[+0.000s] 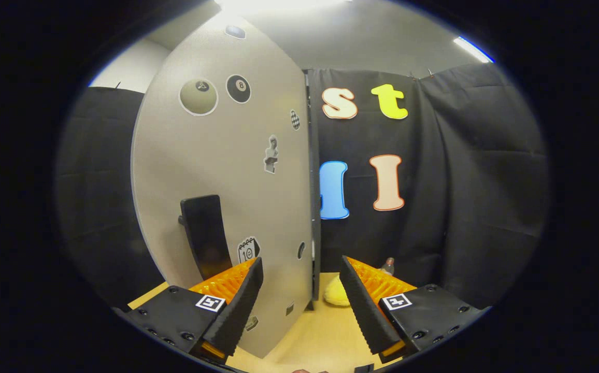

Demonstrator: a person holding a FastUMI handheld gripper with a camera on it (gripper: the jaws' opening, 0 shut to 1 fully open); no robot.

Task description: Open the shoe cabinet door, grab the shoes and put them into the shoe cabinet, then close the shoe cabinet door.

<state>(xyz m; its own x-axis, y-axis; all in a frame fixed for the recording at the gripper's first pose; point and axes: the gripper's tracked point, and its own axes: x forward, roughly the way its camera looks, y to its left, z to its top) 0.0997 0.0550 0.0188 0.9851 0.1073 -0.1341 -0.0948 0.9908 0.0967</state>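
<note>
The gripper [302,272] hangs with jaws wide and empty just near of the door [216,171], a stiff, light-looking hinged panel best swung by its dark handle [203,235], left of the jaws, above the bench [310,336].

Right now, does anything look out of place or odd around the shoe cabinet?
Nothing looks damaged or spilled. The cabinet door stands upright with its black handle ahead of the open gripper. A yellow object lies beyond the door's edge, too hidden to identify.
</note>
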